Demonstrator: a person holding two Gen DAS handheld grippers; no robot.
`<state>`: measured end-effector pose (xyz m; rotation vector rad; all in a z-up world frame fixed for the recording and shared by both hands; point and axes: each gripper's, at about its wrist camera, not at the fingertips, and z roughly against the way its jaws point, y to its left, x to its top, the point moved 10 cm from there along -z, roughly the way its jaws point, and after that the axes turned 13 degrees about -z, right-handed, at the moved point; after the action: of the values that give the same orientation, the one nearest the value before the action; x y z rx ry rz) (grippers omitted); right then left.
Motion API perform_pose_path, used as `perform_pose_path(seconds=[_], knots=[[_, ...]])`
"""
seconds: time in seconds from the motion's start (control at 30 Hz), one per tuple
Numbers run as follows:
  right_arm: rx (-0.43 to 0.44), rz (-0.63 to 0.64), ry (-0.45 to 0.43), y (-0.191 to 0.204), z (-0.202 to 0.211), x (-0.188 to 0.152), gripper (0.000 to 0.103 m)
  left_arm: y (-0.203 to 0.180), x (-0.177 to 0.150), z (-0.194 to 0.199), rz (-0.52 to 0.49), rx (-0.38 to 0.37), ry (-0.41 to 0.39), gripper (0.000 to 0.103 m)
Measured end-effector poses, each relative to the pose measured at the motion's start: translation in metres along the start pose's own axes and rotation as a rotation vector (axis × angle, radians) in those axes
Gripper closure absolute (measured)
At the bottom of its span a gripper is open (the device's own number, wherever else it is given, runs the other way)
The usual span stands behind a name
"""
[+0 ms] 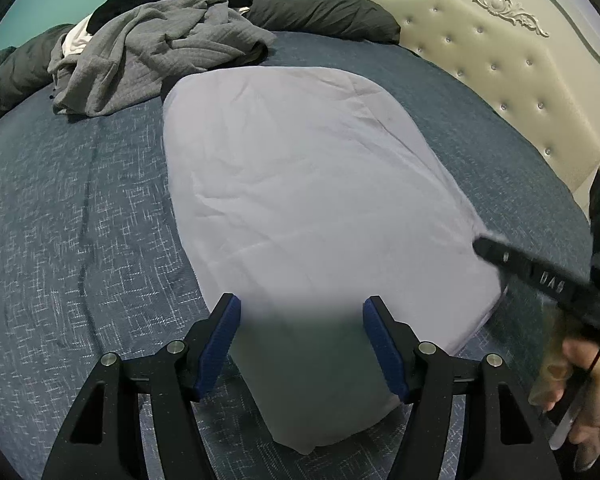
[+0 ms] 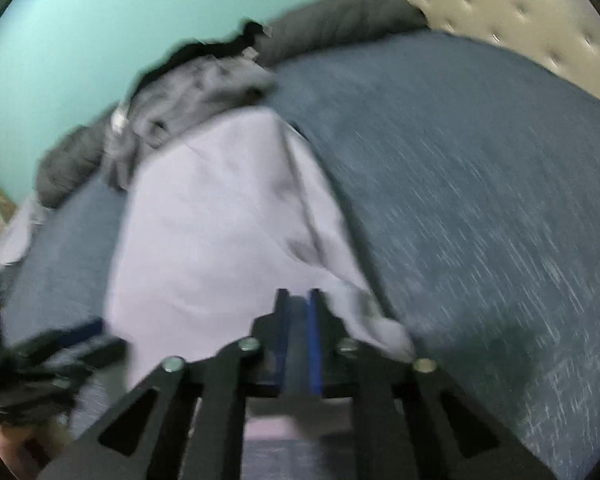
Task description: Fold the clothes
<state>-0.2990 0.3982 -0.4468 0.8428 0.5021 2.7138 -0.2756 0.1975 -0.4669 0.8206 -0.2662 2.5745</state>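
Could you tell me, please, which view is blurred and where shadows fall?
Right wrist view: motion-smeared throughout, the blue bedspread streaked. Left wrist view: mostly sharp, fisheye-curved, a dark shadow on the lilac garment between the left tongs; only the right tongs blur.

Left gripper [image 1: 300, 312] angled downward, blue-padded jaws spread wide, nothing pressed between the pads. Right gripper [image 2: 298, 300] also tilted down, its blue pads [image 2: 313, 336] drawn together with only a thin gap showing; picture smeared, so probably fully shut. Seen from the left wrist, reaching in from the right edge, a bare hand [image 1: 580, 396] wrapped around its handle.
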Motion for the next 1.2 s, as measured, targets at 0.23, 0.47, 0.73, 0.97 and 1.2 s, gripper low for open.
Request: perform_pose_path(seconds=[0.23, 0.47, 0.73, 0.97, 1.2], knots=[[-0.089, -0.015, 0.053, -0.028, -0.009, -0.026, 0.103, 0.004, -0.002, -0.008, 0.019, 0.006, 0.016, 0.035], [-0.046, -0.054, 0.035, -0.024, -0.002, -0.018, 0.103, 0.008, -0.003, -0.007, 0.031, -0.011, 0.021, 0.035], [0.083, 0.081, 0.0, 0.04, 0.023, 0.066, 0.1, 0.024, 0.019, -0.005, 0.06, -0.012, -0.014, 0.035], [0.131, 0.289, 0.083, 0.102, -0.035, 0.127, 0.09, 0.04, 0.044, -0.022, 0.084, -0.014, -0.018, 0.035], [-0.01, 0.338, 0.225, 0.088, -0.114, 0.125, 0.09, 0.051, 0.046, -0.044, 0.081, 0.0, 0.013, 0.035]])
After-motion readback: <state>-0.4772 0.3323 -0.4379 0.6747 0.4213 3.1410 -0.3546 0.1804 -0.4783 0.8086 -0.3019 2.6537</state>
